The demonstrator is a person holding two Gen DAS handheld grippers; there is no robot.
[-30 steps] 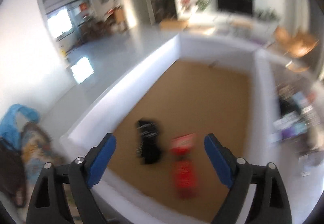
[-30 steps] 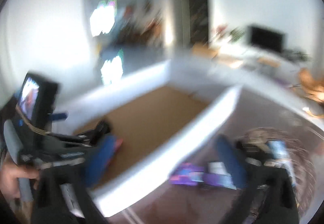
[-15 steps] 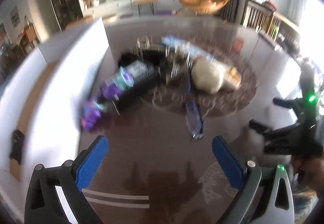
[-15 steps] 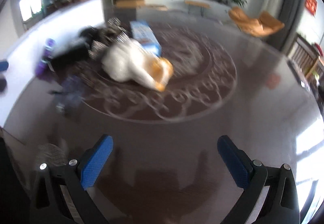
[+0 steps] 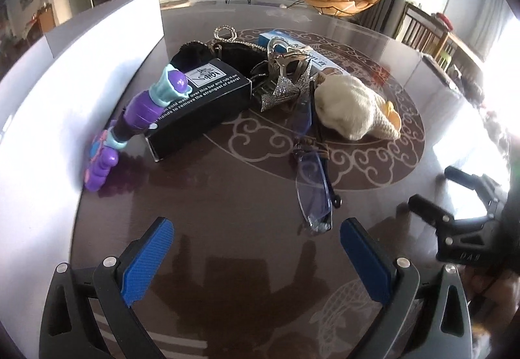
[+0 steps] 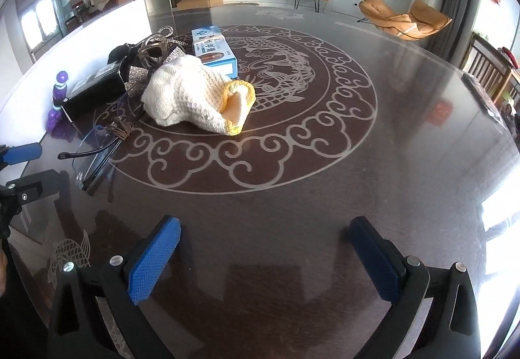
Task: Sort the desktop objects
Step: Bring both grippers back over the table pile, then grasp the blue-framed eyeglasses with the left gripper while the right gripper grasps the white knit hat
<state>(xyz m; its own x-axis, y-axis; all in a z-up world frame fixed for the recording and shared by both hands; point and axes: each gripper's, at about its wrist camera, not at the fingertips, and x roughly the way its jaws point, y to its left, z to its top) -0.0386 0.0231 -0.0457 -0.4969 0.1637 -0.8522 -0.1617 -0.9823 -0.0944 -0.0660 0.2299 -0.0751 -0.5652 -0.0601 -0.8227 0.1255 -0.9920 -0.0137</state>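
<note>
The glasses [image 5: 313,193] lie nearest me, low centre-right of the left view, just ahead of my left fingers [image 5: 260,256], which are spread wide and empty. I judge them light, brittle and slippery on the glossy bench [image 5: 227,196]; best pinched at the frame, not the lens. My right fingers [image 6: 266,256] are likewise apart. Beyond lie the knit hat [image 5: 354,112] and black box [image 5: 198,105].

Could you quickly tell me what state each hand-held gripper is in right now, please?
Left hand-held gripper: open, holding nothing, above the dark patterned table.
Right hand-held gripper: open, holding nothing.
</note>
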